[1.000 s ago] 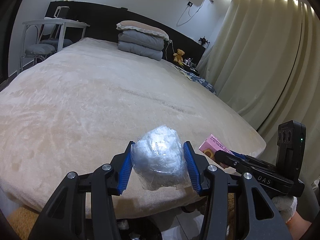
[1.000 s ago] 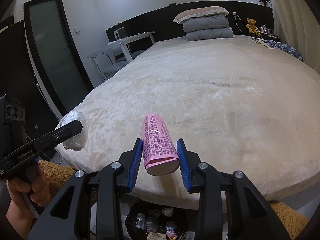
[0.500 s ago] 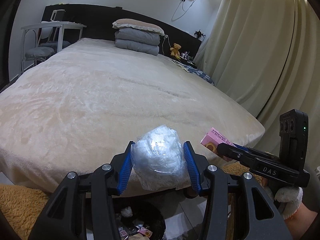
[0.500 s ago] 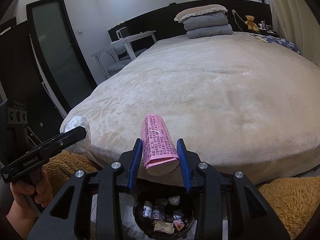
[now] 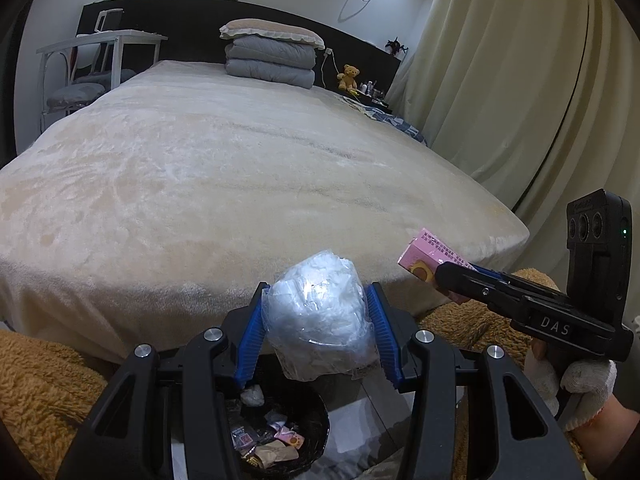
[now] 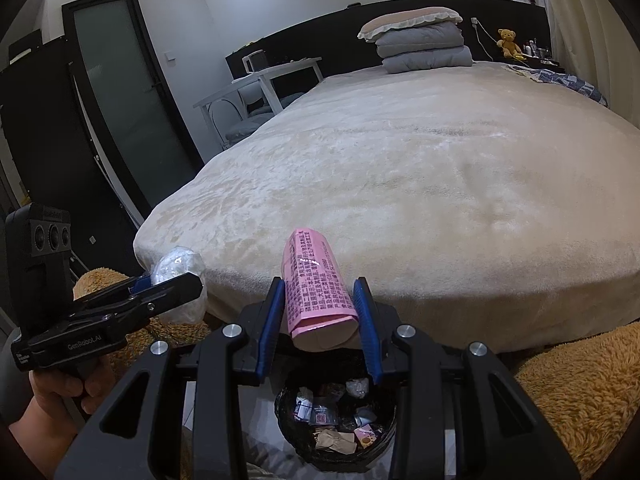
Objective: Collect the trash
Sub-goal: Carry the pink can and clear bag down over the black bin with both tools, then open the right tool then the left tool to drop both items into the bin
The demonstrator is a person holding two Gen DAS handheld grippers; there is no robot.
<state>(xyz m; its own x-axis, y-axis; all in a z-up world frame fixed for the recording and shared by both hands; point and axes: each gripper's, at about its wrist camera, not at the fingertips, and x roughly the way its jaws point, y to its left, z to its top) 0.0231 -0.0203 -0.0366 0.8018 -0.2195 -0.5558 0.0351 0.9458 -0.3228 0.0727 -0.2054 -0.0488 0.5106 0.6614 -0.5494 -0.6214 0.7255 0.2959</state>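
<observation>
Both grippers have drawn back; black trash bin (image 6: pixel 336 426) now shows at bottom centre.
Left gripper (image 5: pixel 318 330) clamps crumpled plastic wad (image 5: pixel 320 320); right gripper (image 6: pixel 318 320) clamps pink carton (image 6: pixel 316 284).

Open drop to the bin (image 6: pixel 336 420) below; bed edge (image 6: pixel 400 280) close ahead, brown rugs (image 6: pixel 580 380) flanking.

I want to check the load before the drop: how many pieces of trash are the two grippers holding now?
2. A crumpled clear plastic bag is clamped in the left gripper; a pink carton is clamped in the right gripper. Both are above the black trash bin.
</observation>
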